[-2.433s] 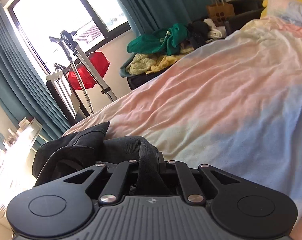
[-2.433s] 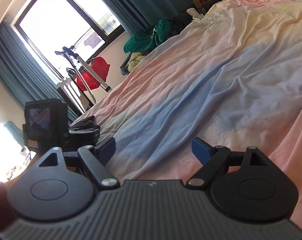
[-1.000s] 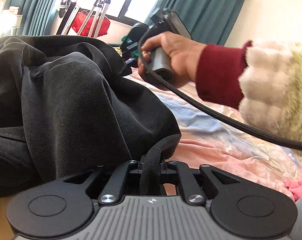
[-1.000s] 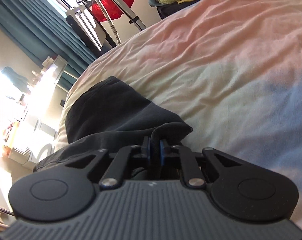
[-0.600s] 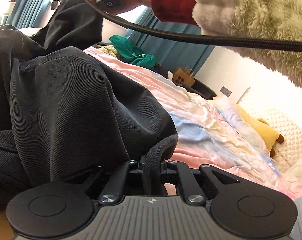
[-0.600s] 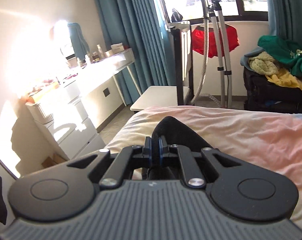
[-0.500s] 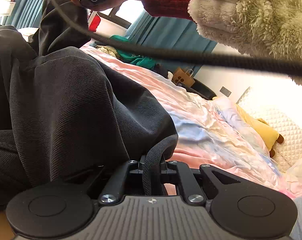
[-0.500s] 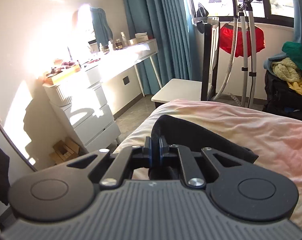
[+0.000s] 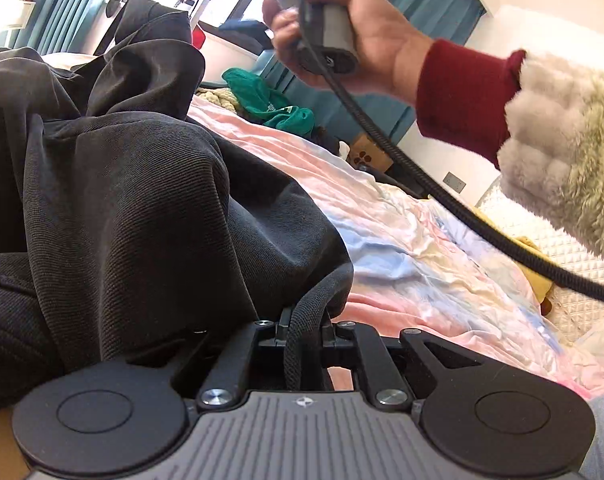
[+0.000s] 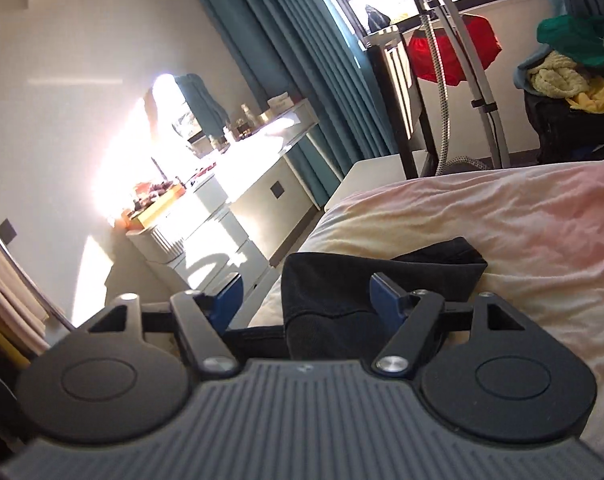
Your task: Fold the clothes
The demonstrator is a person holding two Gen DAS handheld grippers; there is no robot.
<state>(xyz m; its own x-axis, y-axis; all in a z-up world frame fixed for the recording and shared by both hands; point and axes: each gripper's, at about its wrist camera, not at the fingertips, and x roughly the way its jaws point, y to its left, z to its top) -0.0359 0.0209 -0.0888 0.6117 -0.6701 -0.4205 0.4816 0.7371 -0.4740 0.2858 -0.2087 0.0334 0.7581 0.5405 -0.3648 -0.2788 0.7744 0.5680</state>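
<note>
A black garment (image 9: 121, 200) lies bunched on the pastel bedsheet (image 9: 402, 240). My left gripper (image 9: 304, 322) is shut on a thick hem of the black garment, which rises in folds to the left. My right gripper (image 10: 306, 294) is open, its blue-padded fingers (image 10: 384, 294) spread either side of a fold of the same garment (image 10: 362, 280) at the bed's corner. In the left wrist view the person's right hand (image 9: 342, 36) holds the other gripper's handle above the garment, its cable (image 9: 442, 196) trailing right.
A pile of green and yellow clothes (image 10: 574, 60) sits on a dark case past the bed. A garment steamer stand (image 10: 454, 60) with a red item, a white dresser (image 10: 221, 208) and teal curtains (image 10: 302, 60) stand beyond the bed's foot. A yellow plush (image 9: 538, 276) lies by the headboard.
My right gripper has opened and let go of the black garment's fold, which now sits loose between its fingers. The left gripper still holds the hem. The right hand has dropped lower.
</note>
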